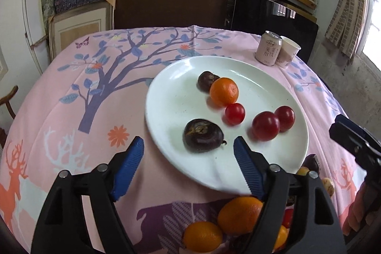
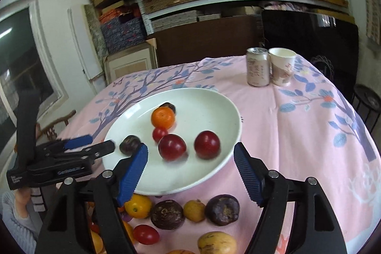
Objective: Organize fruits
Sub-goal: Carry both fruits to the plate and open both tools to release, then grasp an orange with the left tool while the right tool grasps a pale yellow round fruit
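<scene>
**A:** What could go wrong, starting nearest?

**B:** The loose fruit heaped at the near table edge. In the right wrist view a dark round fruit [image 2: 167,214] touches a small yellow one [image 2: 194,210], with another dark fruit [image 2: 222,209] just beside it and a red tomato [image 2: 146,234] nearer still. They are round and crowded; I judge that a claw dropping onto one could nudge a neighbour off the pink tablecloth [image 2: 297,130].

**A:** And the claws themselves?

**B:** The right gripper [image 2: 190,154] stands wide apart with nothing between its blue pads. The left gripper [image 1: 188,146] is equally spread and empty; the dark fruit [image 1: 203,138] on the plate lies just beyond its tips, untouched.

**A:** Poses?

**B:** Both point forward and downward over the near rim of the white plate [image 1: 166,97], the left more steeply. The left one shows at the left edge of the right view, the two claws close together, so a clash is possible if both reach at once.

**A:** Further out?

**B:** On the plate, two red plums [image 2: 172,146] sit well toward the near rim; an orange [image 1: 224,91] touches a small red tomato [image 1: 235,113]. Adding fruit could set these rolling. Farthest, a can [image 1: 268,47] and paper cup [image 1: 289,48] stand touching, well apart from the work.
</scene>
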The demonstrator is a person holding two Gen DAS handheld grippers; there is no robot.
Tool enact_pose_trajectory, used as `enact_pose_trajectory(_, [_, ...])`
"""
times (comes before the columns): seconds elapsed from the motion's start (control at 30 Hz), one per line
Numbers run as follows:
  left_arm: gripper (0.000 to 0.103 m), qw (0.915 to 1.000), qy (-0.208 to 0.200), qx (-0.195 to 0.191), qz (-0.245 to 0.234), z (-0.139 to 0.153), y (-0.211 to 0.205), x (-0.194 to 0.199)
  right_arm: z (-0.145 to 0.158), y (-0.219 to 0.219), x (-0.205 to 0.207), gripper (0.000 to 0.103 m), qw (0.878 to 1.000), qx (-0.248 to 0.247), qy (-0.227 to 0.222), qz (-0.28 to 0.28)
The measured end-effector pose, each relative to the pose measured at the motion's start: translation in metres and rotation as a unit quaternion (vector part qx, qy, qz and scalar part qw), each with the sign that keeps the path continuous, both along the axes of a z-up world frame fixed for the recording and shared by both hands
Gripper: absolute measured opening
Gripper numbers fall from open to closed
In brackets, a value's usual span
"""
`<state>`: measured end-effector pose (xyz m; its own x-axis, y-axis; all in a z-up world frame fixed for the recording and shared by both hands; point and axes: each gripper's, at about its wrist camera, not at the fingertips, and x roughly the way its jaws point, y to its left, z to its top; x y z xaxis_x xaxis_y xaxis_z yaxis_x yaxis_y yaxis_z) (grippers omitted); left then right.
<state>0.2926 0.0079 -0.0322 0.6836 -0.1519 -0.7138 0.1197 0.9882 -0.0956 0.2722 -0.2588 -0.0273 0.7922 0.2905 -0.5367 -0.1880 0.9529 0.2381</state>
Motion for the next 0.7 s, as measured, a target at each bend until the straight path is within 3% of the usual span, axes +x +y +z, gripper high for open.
enact_pose_trajectory(0.1, [0.078,0.9999,-0.003,-0.002,0.015,0.001,0.01,-0.008,-0.008,-0.018,-0.001,0.076,0.999,0.037,0.016,-0.019])
enact_pose_trajectory(0.27, [0.083,0.9996,0.001,-0.002,0.028,-0.006,0.026,-0.038,-0.025,-0.035,-0.013,0.076,0.997,0.042,0.035,-0.051])
enact_pose_trajectory(0.37, [0.089,0.9994,0.002,-0.001,0.035,-0.011,0.032,-0.058,-0.034,-0.043,-0.029,0.082,0.995,0.057,0.048,-0.064])
enact_pose_trajectory(0.7, [0.095,0.9995,0.014,-0.004,0.027,-0.028,0.039,-0.1,-0.041,-0.076,-0.074,0.091,0.988,0.105,0.029,-0.112])
